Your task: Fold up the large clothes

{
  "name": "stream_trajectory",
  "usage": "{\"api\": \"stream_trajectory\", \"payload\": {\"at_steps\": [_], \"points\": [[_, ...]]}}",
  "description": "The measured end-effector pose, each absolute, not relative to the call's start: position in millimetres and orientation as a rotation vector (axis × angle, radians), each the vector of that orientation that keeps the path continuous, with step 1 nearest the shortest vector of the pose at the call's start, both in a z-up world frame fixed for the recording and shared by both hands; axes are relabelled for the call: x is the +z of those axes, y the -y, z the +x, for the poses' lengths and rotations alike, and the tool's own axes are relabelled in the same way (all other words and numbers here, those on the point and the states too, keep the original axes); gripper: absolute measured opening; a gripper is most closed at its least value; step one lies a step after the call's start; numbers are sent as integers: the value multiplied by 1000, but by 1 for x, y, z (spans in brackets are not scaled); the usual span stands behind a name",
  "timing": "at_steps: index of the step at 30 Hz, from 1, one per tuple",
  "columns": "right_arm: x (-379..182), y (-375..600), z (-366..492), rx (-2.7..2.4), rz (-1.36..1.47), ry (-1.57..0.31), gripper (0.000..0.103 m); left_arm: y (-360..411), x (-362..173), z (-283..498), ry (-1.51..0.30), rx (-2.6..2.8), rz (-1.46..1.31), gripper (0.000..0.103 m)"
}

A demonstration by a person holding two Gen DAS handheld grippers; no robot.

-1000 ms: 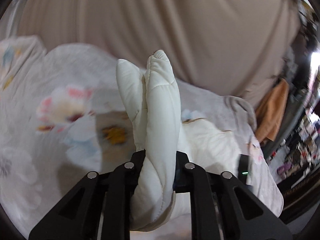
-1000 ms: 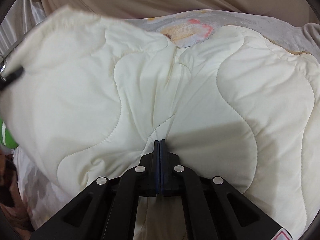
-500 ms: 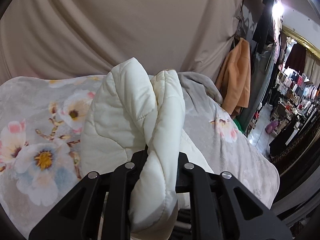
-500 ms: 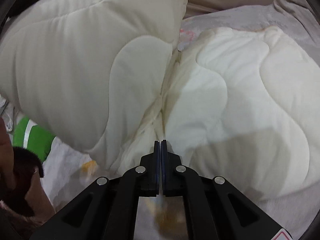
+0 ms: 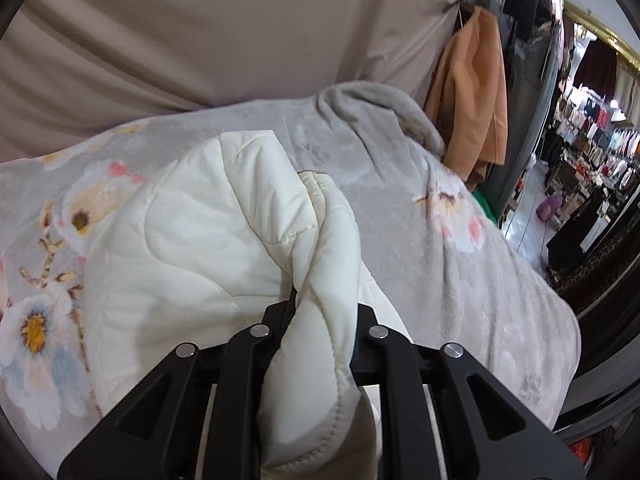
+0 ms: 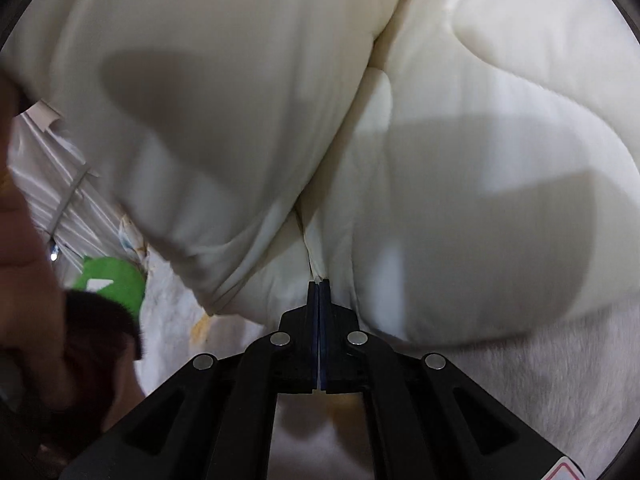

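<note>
Gripping thick fold of cream quilted jacket, left gripper fingers pinched on puffy roll poking up between them. Jacket lies on flowered grey blanket on bed. Right gripper fingers pressed together on thin seam edge of same jacket, which fills right view. No words to read anywhere. Only left view shows orange coat and beige curtain; only right view shows green thing

Clothing shop: garment racks, hanging orange coat, floral blanket on work surface.
</note>
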State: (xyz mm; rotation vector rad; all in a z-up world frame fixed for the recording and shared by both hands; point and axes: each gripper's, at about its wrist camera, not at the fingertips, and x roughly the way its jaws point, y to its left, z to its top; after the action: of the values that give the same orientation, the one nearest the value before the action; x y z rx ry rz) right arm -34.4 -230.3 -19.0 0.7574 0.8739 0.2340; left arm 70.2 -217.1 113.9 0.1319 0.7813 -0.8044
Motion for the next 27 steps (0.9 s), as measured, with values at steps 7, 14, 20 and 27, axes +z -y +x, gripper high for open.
{"api": "stream_trajectory", "payload": {"at_steps": [7, 14, 20, 27], "points": [[-21, 253, -78, 181, 840, -830, 1, 249, 79, 72, -823, -792, 205, 15], [-13, 292, -119, 45, 881, -772, 2, 268, 48, 64, -808, -765, 302, 21], [11, 336, -156, -141, 844, -659, 10, 274, 47, 50, -754, -767, 359, 45], [46, 382, -178, -230, 752, -546, 13, 253, 75, 25, -703, -733, 345, 65]]}}
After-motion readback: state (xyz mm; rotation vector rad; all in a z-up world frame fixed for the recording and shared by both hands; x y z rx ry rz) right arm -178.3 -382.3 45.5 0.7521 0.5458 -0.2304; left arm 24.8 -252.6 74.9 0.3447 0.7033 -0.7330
